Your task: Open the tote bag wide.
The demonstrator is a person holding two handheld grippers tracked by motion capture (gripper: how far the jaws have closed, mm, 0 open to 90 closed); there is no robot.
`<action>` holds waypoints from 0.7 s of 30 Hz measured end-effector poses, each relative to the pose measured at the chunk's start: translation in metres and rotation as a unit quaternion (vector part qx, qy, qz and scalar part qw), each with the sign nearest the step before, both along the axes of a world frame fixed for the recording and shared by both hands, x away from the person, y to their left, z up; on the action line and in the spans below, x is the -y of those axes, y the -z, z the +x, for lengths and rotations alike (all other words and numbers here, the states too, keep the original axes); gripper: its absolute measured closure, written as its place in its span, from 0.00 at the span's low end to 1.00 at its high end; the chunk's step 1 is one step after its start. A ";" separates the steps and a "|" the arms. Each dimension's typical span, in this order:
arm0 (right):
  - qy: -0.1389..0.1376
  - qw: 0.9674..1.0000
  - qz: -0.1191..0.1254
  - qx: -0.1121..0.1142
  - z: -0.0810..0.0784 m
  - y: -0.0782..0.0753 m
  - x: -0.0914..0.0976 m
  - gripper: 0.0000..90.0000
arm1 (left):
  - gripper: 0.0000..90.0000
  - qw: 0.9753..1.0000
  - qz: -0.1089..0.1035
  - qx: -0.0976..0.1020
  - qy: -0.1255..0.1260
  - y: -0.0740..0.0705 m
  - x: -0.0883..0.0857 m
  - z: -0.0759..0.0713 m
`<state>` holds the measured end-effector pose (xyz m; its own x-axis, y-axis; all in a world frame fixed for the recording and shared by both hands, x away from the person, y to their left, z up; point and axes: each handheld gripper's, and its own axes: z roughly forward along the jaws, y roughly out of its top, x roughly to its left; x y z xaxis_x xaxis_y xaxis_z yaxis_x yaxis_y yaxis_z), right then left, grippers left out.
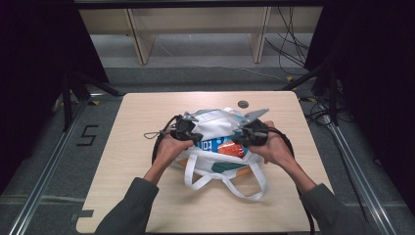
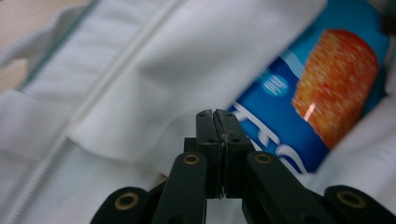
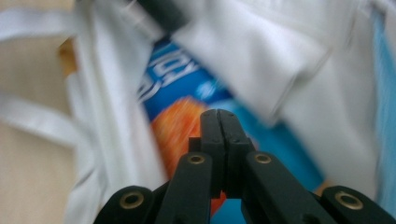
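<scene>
Here, in the high view, a white cloth bag lies near the middle of the wooden surface, its mouth turned toward the person and its white straps trailing toward the near edge. The left gripper sits at the bag's left side and the right gripper at its right side, each held in a hand, with the bag between them. A blue and orange packet shows inside the open mouth, between the two grippers. Whether either one has hold of the cloth cannot be told from here.

In the left gripper view, the black jaws are pressed together with no gap, and nothing sits between them that can be seen. Their tips lie just in front of a fold of the white cloth bag, and the packet lies just beyond them to the right, tucked inside the bag with white cloth above and below it.

In the right gripper view, the jaws likewise stand fully closed, tip against tip, with nothing visibly caught. Straight ahead of their tips is the packet, lying inside the bag, whose white cloth drapes over it from above and from the right. A white strap lies on the surface at the left.
</scene>
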<state>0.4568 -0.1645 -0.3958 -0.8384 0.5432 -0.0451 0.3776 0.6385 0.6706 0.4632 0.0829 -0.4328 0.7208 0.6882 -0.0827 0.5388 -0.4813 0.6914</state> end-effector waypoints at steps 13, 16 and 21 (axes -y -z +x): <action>0.179 0.980 -0.065 -0.056 0.126 0.052 -0.010 1.00 | 1.00 0.998 0.019 -0.003 0.057 0.050 -0.004 -0.069; 0.179 0.980 -0.048 -0.069 0.132 0.059 0.001 1.00 | 0.99 0.997 0.017 -0.016 0.071 0.048 -0.005 -0.067; 0.171 0.982 -0.036 -0.067 0.123 0.035 -0.002 1.00 | 0.95 0.998 0.004 0.003 0.064 0.020 -0.011 -0.057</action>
<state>0.5795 -0.1620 -0.4307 -0.6084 0.7936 0.0042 0.6597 0.5027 0.5587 0.4064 0.0936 -0.4531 0.8035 0.5909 -0.0730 0.4683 -0.5515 0.6903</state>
